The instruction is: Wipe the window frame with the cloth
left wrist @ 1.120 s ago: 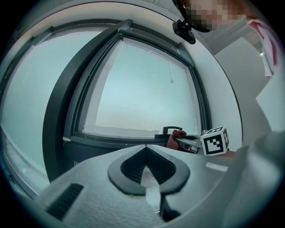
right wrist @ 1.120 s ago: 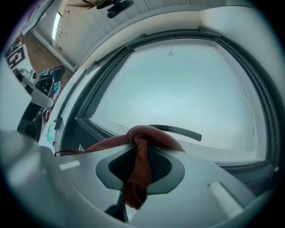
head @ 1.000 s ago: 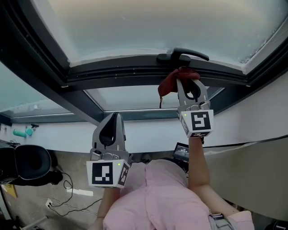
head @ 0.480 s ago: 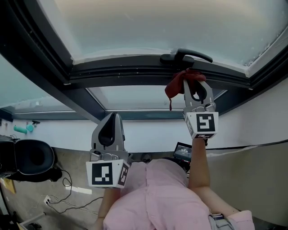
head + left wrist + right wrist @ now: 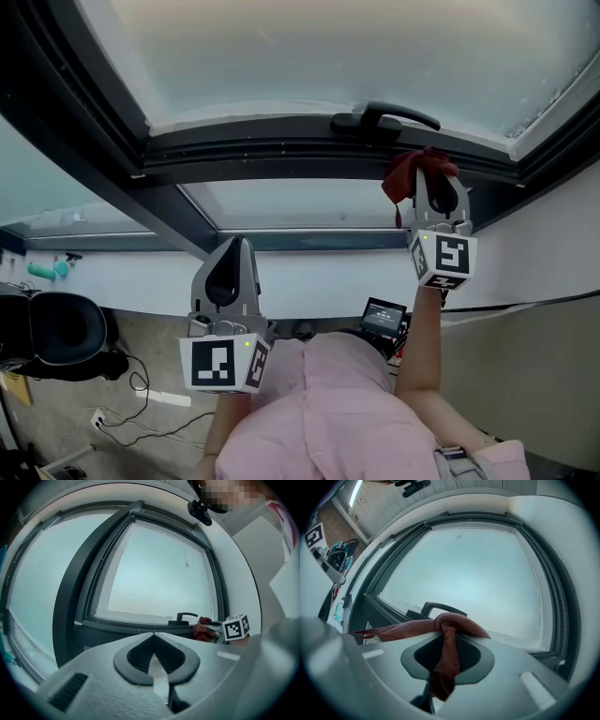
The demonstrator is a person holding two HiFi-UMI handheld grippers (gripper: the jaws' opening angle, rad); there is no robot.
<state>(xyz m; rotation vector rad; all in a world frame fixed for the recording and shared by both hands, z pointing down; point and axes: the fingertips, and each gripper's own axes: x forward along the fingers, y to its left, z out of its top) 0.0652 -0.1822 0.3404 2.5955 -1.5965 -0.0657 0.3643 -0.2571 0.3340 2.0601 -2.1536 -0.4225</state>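
My right gripper [image 5: 434,170] is shut on a dark red cloth [image 5: 407,175] and presses it against the lower bar of the dark window frame [image 5: 281,155], just right of the black window handle [image 5: 386,118]. In the right gripper view the red cloth [image 5: 446,641] is bunched between the jaws and drapes to the left, with the handle [image 5: 440,608] behind it. My left gripper [image 5: 233,251] hangs lower, away from the frame, shut with nothing in it. The left gripper view has the left gripper [image 5: 152,636] in front, the frame [image 5: 140,627] and the right gripper's marker cube [image 5: 236,626] beyond.
A white sill [image 5: 309,277] runs under the window. A thick dark mullion [image 5: 94,141] slants along the left. Below lie a black chair [image 5: 56,337], cables [image 5: 141,412] on the floor and a small screen [image 5: 382,319]. A white wall [image 5: 553,244] is to the right.
My right gripper has slid the cloth rightward along the lower frame bar, from beneath the handle to its right. The left gripper has stayed put.
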